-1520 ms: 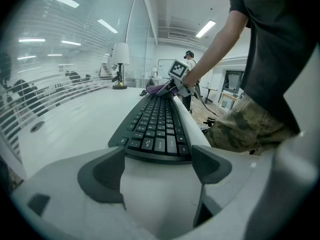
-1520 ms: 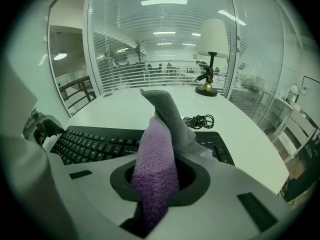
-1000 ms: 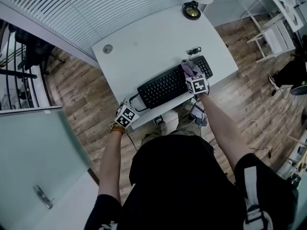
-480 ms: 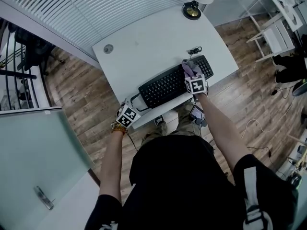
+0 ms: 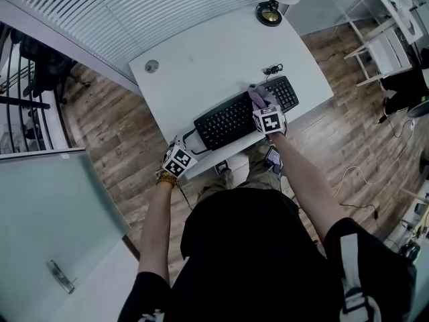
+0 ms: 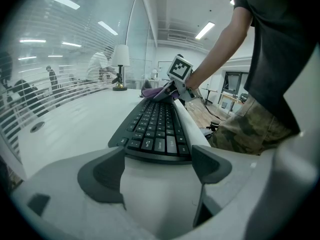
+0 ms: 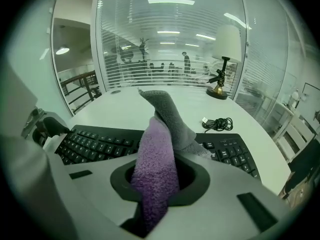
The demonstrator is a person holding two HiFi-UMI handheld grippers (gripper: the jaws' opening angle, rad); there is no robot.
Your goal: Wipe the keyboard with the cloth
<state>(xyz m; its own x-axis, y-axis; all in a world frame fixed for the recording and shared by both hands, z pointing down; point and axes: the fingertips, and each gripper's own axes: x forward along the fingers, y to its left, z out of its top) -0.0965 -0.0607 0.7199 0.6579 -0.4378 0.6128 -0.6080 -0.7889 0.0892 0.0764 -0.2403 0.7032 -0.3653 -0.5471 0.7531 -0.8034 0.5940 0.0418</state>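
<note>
**Wiping stroke in hand near the number pad**

The right tool [image 7: 159,186] is clamped on the purple cloth [image 7: 156,156]. The cloth's free end drapes onto the keys of the black keyboard [image 5: 231,121], between the main block and the number pad. The keyboard lies along the near edge of the white bench [image 5: 201,59].

This looks like the wipe itself. The next move likely calls for dragging the cloth along the key rows with light downward pressure.

The right arm reaches forward, nearly straight. The left tool [image 6: 156,170] has its jaws wide apart and grips nothing. It sits at the keyboard's left end, seemingly to steady it, though contact cannot be made out.
</note>
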